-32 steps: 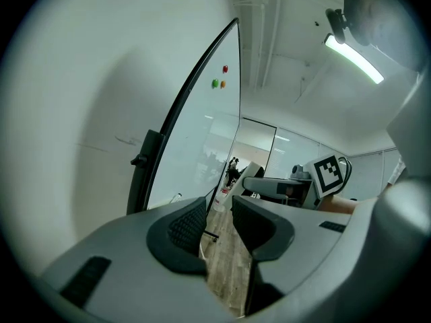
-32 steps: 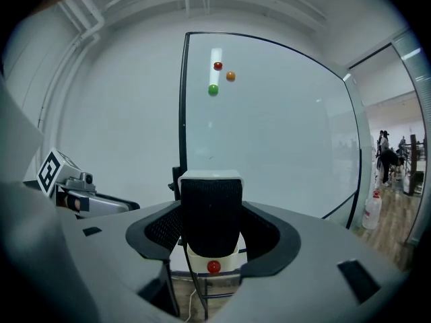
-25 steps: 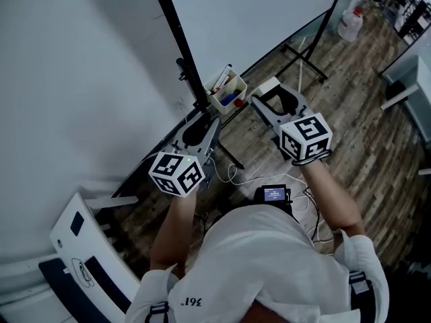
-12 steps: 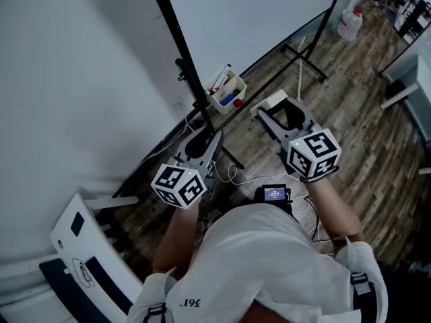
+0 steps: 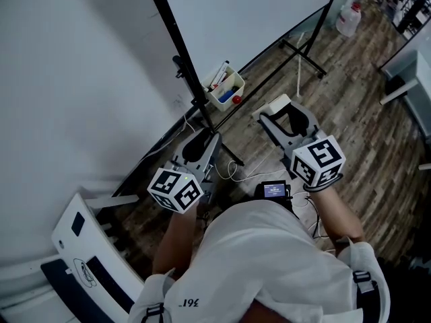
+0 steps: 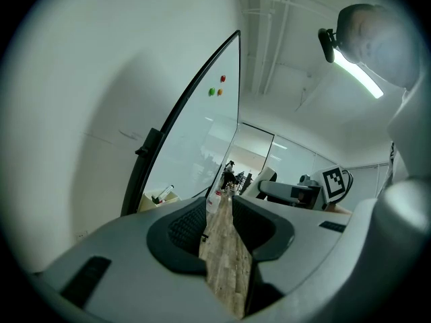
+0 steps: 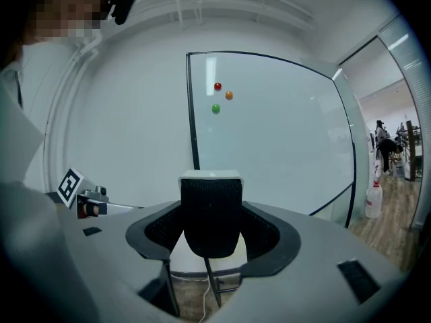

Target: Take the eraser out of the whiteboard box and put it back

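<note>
Your R gripper (image 5: 283,113) clamps eraser (image 7: 211,210); L gripper (image 5: 201,140) jaws narrow, empty. Wood floor (image 5: 350,99); whiteboard (image 5: 249,12) far, box (image 5: 226,93) beside it.

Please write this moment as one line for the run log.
right tongs: shut on eraser | left tongs: open, empty | eraser: outside whiteboard box

Right tool (image 5: 281,112) grips eraser (image 5: 275,103), right of whiteboard box (image 5: 227,89); left tool (image 5: 200,138) lower left
</note>
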A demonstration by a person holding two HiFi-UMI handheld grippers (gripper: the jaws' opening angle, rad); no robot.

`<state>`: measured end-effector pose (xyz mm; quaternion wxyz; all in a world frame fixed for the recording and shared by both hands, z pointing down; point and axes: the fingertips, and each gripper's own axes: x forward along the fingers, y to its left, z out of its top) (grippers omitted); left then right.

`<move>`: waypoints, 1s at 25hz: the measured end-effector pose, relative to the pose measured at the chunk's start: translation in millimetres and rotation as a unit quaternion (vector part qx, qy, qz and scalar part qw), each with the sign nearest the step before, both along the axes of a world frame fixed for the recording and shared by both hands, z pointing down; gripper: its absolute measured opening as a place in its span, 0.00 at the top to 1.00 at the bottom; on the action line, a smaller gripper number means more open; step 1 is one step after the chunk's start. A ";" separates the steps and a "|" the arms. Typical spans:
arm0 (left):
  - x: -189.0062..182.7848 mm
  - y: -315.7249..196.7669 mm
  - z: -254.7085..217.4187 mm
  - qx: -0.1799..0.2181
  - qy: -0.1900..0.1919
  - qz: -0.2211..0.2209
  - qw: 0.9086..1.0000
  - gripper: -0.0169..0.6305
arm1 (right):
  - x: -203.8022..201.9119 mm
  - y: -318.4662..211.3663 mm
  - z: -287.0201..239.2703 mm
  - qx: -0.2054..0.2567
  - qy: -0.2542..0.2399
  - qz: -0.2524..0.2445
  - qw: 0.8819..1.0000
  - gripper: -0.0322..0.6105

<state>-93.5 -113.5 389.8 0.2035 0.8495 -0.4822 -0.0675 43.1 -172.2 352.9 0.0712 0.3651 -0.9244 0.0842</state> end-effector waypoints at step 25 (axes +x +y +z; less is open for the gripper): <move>3.3 57.6 50.0 -0.066 0.014 0.004 0.998 0.78 | 31.4 41.0 41.0 -0.067 -0.009 0.026 0.997 0.53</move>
